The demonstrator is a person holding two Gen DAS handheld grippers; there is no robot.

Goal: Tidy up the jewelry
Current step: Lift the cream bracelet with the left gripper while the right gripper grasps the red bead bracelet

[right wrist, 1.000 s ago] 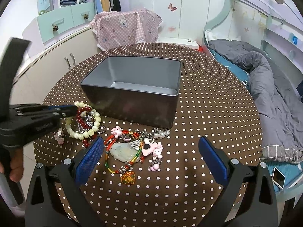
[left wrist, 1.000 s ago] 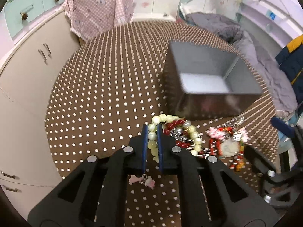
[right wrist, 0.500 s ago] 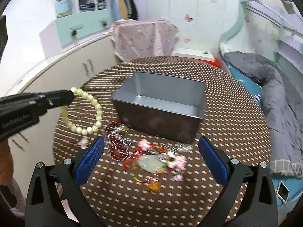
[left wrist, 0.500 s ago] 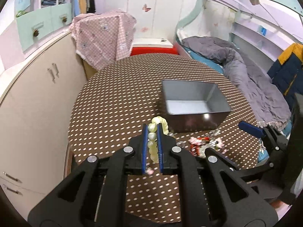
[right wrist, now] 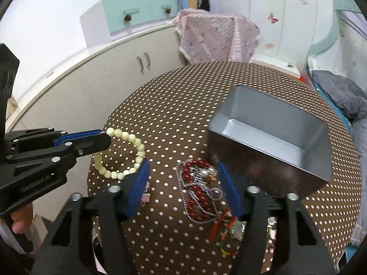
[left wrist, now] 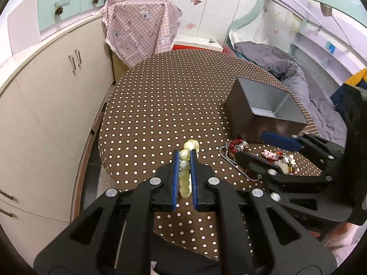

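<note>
My left gripper [left wrist: 184, 154] is shut on a pale green bead bracelet [left wrist: 185, 167] and holds it in the air over the table's left edge. In the right wrist view the bracelet [right wrist: 125, 152] hangs as a loop from the left gripper [right wrist: 104, 137]. My right gripper [right wrist: 182, 171] is open, its jaws either side of a red bead bracelet tangled with a silver chain [right wrist: 197, 190] on the table. The grey metal box [right wrist: 273, 137] stands open and empty just behind; it also shows in the left wrist view [left wrist: 266, 107].
More jewelry, with pink charms and a jade pendant [left wrist: 278, 158], lies in front of the box. The round table [left wrist: 172, 91] has a brown dotted cloth. Cream cabinets [left wrist: 45, 103] stand close on the left. A bed with grey bedding [left wrist: 298, 78] is on the right.
My left gripper has lifted the pale bracelet off the pile and carried it up and left. My right gripper has moved left over the red bracelet and narrowed.
</note>
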